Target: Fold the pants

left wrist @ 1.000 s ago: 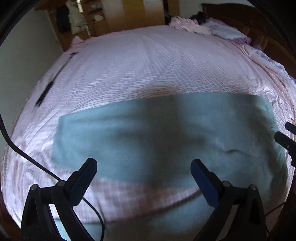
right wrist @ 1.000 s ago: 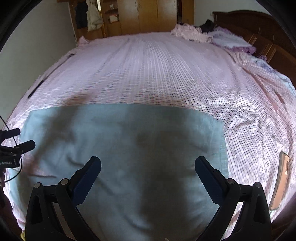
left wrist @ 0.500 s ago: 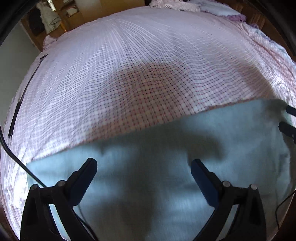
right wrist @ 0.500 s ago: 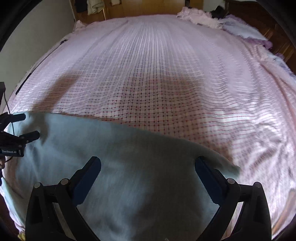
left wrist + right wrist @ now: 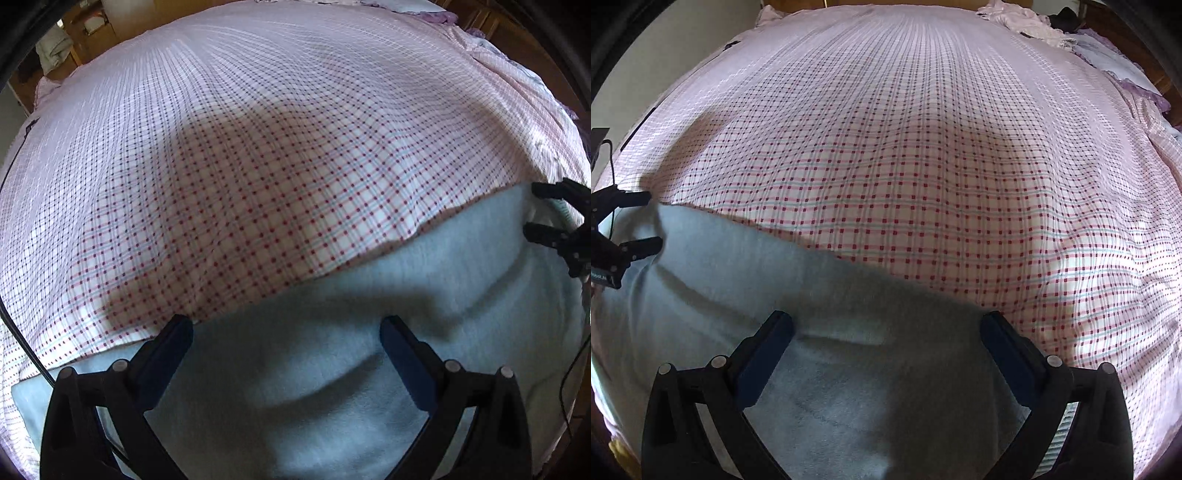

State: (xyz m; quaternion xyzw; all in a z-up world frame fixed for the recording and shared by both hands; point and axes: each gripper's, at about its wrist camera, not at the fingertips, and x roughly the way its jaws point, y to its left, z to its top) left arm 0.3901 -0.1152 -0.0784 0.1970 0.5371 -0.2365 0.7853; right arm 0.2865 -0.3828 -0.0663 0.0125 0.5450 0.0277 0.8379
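Note:
Light blue pants (image 5: 332, 350) (image 5: 831, 332) lie flat on a pink checked bed sheet (image 5: 240, 166) (image 5: 923, 166), filling the lower part of both views. My left gripper (image 5: 286, 345) hangs low over the pants near their far edge, jaws wide apart with only cloth below them. My right gripper (image 5: 886, 341) is open the same way, close above the pants' far edge. Each gripper shows at the other view's side: the right one (image 5: 546, 214) at the right edge, the left one (image 5: 631, 221) at the left edge.
The checked sheet stretches far beyond the pants. Crumpled purple bedding (image 5: 1108, 51) lies at the far right by a wooden headboard (image 5: 1145, 55). Wooden furniture with clothes (image 5: 55, 48) stands past the bed's far left. A black cable (image 5: 22, 343) crosses the left side.
Both grippers have dropped lower and moved forward over the pants; the far edge of the cloth now sits just past the fingertips. Both stay open.

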